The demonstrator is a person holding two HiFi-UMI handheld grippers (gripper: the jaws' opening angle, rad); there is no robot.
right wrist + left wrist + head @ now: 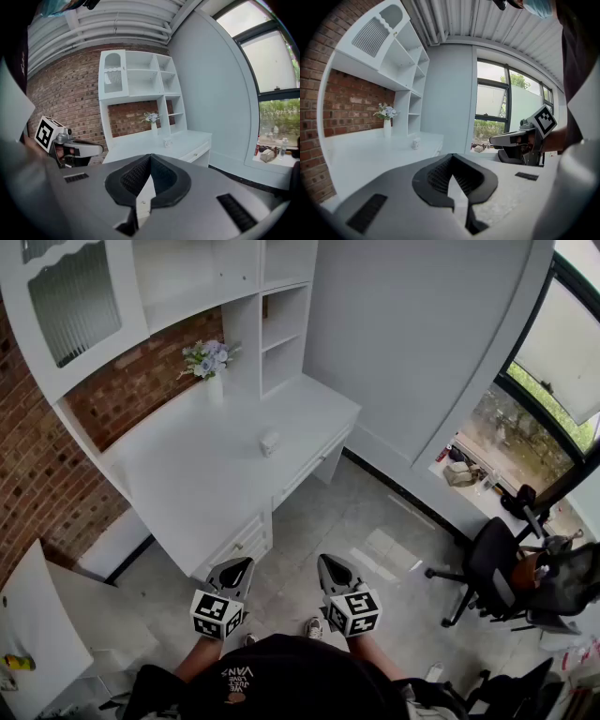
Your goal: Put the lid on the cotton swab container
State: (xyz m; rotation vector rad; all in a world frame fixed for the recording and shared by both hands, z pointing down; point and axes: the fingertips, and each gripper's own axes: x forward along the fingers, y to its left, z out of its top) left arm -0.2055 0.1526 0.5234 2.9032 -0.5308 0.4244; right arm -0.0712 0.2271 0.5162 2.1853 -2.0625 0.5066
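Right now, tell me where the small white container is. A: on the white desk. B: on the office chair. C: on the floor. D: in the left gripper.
A: the small white container stands on the white desk, while the left gripper and right gripper are shut and empty, well short of it.

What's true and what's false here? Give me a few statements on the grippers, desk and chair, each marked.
The left gripper and right gripper are both shut and empty. True.
The small white container sits on the floor. False: it stands on the white desk.
A vase of flowers stands on the desk by the brick wall. True.
The left gripper touches the container. False: both grippers are short of the desk.
The black office chair is tucked under the desk. False: it stands by the window.
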